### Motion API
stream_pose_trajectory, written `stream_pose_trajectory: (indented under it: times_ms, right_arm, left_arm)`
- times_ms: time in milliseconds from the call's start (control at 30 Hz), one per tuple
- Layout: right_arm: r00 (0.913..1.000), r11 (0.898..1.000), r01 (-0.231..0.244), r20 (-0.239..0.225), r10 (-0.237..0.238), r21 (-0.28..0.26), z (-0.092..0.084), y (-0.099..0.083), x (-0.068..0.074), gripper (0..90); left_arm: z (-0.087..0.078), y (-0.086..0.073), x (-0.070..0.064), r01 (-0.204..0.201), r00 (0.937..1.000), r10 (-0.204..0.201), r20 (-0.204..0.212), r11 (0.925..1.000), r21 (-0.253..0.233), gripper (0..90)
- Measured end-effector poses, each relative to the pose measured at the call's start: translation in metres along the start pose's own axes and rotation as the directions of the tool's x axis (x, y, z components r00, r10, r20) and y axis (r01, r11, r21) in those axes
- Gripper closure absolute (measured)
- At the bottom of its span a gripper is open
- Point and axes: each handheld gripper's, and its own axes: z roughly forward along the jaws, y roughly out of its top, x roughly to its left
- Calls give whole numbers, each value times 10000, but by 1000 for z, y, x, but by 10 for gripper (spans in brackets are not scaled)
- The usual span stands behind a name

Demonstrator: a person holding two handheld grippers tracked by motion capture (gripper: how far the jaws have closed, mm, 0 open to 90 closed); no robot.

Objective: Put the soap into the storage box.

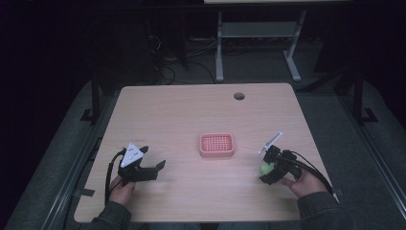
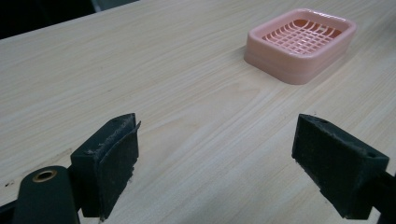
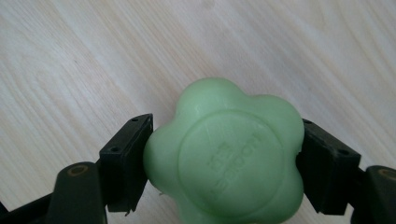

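**Soap gripped at the near right, dish waiting mid-table**

Forearms in dark sleeves come in at the near edge of the pale wooden table (image 1: 191,110). On the near right, the right gripper (image 1: 268,171) has its two black jaws pressed against opposite sides of a green flower-shaped soap (image 3: 229,154), which carries a round embossed stamp with lettering too faint to read. In the right gripper view the soap sits squarely between the pads with wood grain behind it; whether it rests on the table or is lifted off cannot be told. On the near left, the left gripper (image 1: 152,168) is held just above the tabletop with its jaws spread wide and nothing between them. Farther in, near the middle of the table between the two grippers, lies a pink soap dish (image 1: 217,145) with a slotted grid top, apart from both. Beyond it, near the far edge, is a round cable hole (image 1: 239,96).
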Motion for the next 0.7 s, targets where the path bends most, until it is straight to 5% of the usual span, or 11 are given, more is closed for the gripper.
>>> stream_pose_trajectory:
  times_ms: [700]
  right_arm:
    - [9959,9961,884,-166,-885,-79,-9,52,3,264]
  left_arm:
    - [-1,1,0,101,9999,-101,40,9999,-10,144]
